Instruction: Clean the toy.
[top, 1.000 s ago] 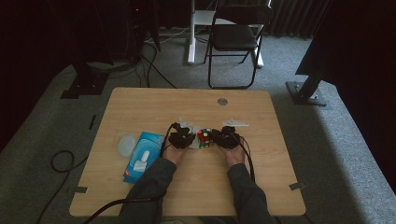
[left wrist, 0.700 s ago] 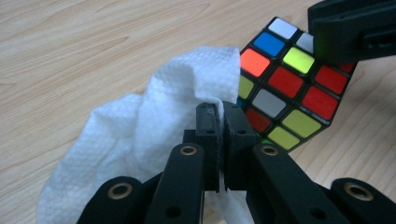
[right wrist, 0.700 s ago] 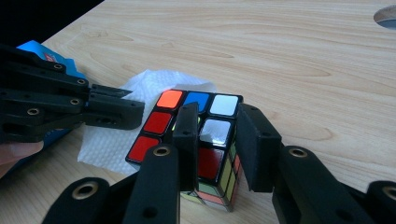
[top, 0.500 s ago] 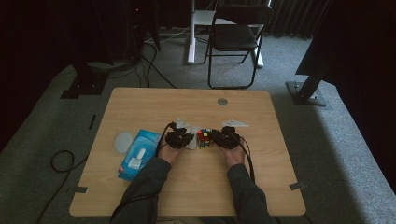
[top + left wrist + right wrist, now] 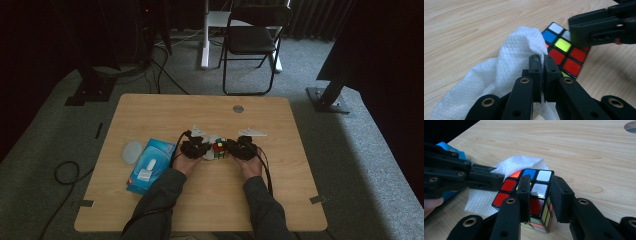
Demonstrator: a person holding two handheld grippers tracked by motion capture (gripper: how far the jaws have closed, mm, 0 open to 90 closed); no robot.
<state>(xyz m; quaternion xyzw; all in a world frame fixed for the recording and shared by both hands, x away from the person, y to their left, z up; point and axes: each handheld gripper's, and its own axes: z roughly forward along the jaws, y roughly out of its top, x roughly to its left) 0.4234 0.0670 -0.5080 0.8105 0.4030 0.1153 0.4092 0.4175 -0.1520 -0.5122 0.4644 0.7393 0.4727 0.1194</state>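
Note:
A scrambled colour cube stands on the wooden table between my two grippers. My right gripper is shut on the cube, one jaw on either side of its near corner. My left gripper is shut on a white paper wipe, which it holds against the cube's side. In the high view the left gripper sits just left of the cube and the right gripper just right of it. The wipe spreads under and behind the cube.
A blue pack of wipes lies left of the left hand, with a pale round lid beside it. A round cable hole is at the table's far side. A folding chair stands beyond the table.
The blue pack has turned a little by the left forearm. Both grippers stay at the cube, with only slight shifts of the left hand.

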